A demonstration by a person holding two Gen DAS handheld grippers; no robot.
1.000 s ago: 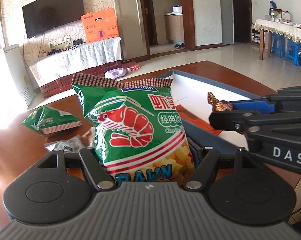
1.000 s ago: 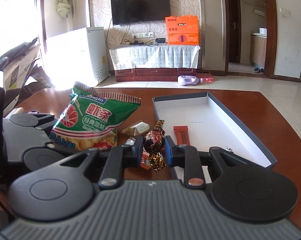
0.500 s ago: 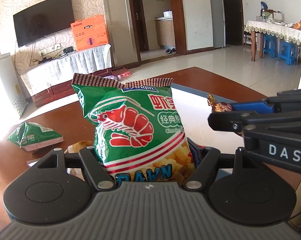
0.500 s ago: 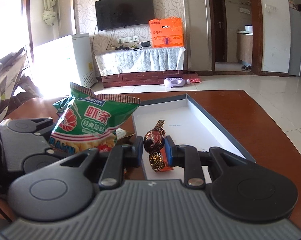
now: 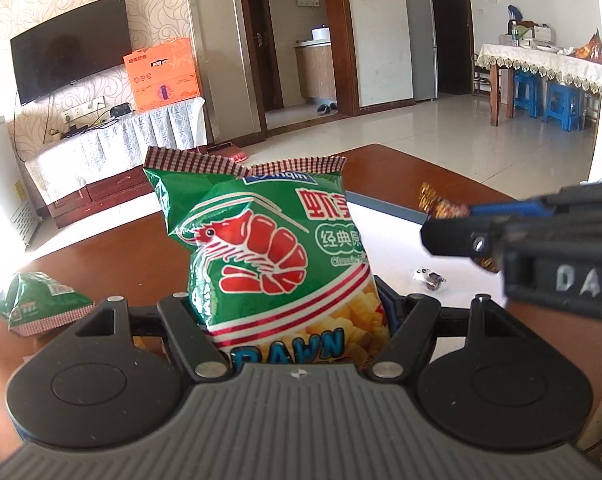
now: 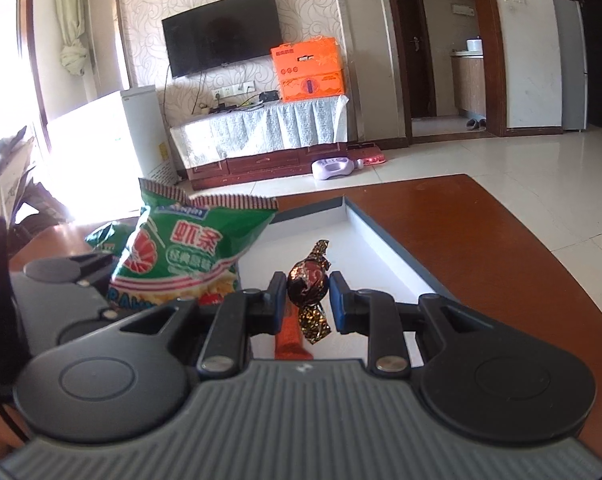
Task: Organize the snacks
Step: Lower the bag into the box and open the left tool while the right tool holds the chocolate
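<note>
Green crisp bag [image 5: 277, 256] at frame centre, clamped low in left gripper [image 5: 297, 320]; puffy, light, crushable. Right gripper [image 6: 309, 300] pinched foil candy [image 6: 307, 284] by middle, above white box [image 6: 381, 248]; small, slippery.

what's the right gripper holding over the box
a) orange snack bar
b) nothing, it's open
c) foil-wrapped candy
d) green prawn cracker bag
c: in the right wrist view the right gripper is shut on the foil-wrapped candy, its blue pads pressing either side, while the orange snack bar lies in the box below.
</note>
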